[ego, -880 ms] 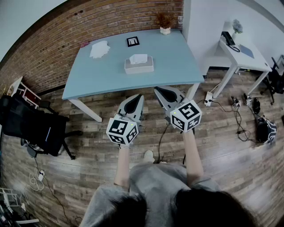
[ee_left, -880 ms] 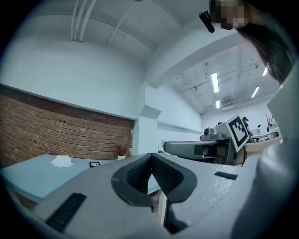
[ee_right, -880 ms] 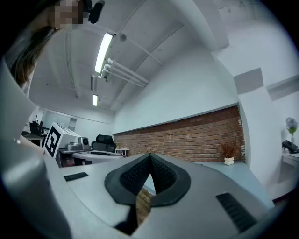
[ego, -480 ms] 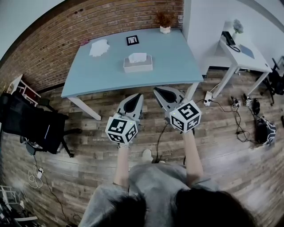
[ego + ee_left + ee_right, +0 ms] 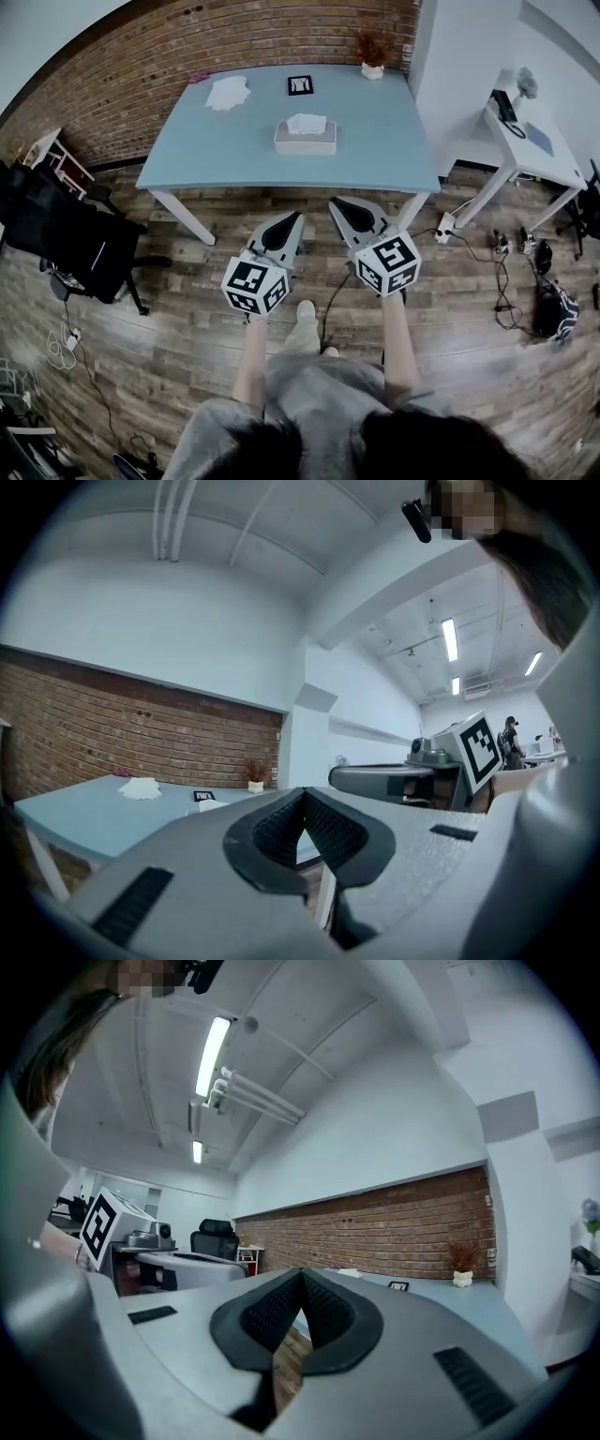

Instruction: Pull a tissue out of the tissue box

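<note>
Head view has swung, so the table point(image 5: 216, 155) and tissue box point(image 5: 306, 139) sit further right. Left gripper point(image 5: 296, 217) and right gripper point(image 5: 335, 202) stay closed, empty.

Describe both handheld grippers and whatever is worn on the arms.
The left claw and right claw are matching grey wedge-shaped shells, lined inside with black ribbed pads. Each carries a white cube printed with black square markers. The person wears a grey short-sleeved top, and the forearms are uncovered.
</note>
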### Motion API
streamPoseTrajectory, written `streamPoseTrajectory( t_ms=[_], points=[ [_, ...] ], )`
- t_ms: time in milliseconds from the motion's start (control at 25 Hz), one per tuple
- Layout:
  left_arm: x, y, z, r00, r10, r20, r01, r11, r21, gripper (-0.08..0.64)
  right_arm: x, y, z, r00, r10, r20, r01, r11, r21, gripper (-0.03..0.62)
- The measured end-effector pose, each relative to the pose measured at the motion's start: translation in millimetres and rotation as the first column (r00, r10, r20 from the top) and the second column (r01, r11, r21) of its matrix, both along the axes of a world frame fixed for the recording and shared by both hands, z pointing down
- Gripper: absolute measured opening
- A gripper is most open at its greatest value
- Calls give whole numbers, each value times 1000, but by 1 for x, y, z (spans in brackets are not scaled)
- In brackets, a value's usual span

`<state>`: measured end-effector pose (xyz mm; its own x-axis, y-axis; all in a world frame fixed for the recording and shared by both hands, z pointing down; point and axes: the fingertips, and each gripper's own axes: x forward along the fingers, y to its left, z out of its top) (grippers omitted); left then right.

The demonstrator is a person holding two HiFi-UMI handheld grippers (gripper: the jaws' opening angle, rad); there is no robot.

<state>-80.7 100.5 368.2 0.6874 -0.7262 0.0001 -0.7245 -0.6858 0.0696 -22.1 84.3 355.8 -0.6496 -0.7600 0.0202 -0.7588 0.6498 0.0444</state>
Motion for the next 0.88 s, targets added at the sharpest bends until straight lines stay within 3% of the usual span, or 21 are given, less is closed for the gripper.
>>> streamPoseTrajectory(
  t_ms=[280,880],
  points=[
    [-9,-45,9,999,-26,-21,25,1000,-7,3,-11,-44,5,999,-34,0,34,999,-5,-2],
    [-8,-167,20,999,28,-29,-30,997,-68,3,-11,-162,18,999,13,-50,-16,998,-55,-2]
  ],
)
